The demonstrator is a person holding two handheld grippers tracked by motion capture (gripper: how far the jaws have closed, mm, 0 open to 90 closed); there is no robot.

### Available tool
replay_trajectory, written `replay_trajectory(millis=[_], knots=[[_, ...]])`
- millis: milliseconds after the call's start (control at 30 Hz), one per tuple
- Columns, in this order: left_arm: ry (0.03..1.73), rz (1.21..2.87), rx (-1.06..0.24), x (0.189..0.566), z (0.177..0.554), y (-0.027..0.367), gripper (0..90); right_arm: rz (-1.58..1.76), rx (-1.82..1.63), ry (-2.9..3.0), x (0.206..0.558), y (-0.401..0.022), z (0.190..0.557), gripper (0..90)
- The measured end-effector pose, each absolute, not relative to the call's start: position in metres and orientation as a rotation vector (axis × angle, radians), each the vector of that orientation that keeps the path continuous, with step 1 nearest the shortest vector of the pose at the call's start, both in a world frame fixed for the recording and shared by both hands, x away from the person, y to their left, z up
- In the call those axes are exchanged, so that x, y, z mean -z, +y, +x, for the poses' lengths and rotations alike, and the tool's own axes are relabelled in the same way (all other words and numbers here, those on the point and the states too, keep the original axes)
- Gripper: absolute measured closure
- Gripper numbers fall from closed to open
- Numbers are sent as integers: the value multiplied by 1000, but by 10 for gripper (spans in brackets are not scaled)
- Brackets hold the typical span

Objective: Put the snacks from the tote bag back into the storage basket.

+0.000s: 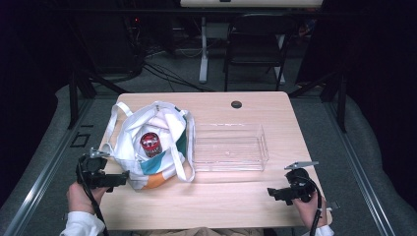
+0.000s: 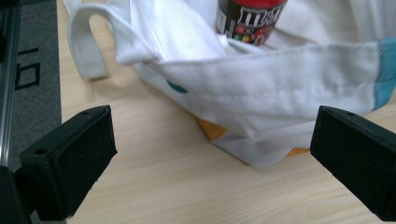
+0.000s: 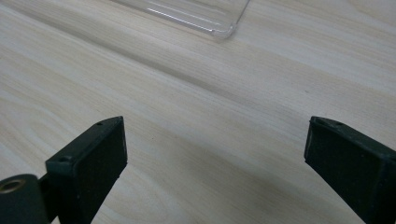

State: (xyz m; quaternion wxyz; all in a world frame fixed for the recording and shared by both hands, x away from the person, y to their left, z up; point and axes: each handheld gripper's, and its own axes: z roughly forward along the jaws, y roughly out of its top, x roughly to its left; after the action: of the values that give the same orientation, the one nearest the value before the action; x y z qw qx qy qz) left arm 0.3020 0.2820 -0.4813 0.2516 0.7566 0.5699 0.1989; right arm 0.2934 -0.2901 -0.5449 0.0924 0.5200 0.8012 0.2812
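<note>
- Your left tongs sit spread wide with nothing between them, level with the near corner of the tote bag, which lies on the left half of the tabletop. If you close there, you will likely pinch only loose cloth and drag the whole bag toward you.
- The M&M's canister stands in the bag's open mouth, wrapped by white fabric. Tugging the bag could tip it, and it would roll deeper inside or out over the rim.
- The bag's handle loops flat on the wood just beside your left jaw in the left gripper view. Sweeping forward could snag it and twist the opening shut.
- Your right tongs also stand wide apart and empty, hovering over bare wood, well apart from the bag. With only 1 tool near the bag, nothing braces it while you reach in.
- The clear plastic tray sits just beside the bag at the middle of the tabletop. It looks light, so a nudge from the bag or a jaw would probably slide it away.
</note>
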Motion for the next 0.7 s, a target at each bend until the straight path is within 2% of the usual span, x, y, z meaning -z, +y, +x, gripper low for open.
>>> replay_trajectory(millis=[433,700], knots=[[1505,2036,-581,457,321,271,2,1538,-837,2399,547,-286,298,57],[1472,2059,-554,450,338,259,1,1541,-832,2399,547,-287,298,58]])
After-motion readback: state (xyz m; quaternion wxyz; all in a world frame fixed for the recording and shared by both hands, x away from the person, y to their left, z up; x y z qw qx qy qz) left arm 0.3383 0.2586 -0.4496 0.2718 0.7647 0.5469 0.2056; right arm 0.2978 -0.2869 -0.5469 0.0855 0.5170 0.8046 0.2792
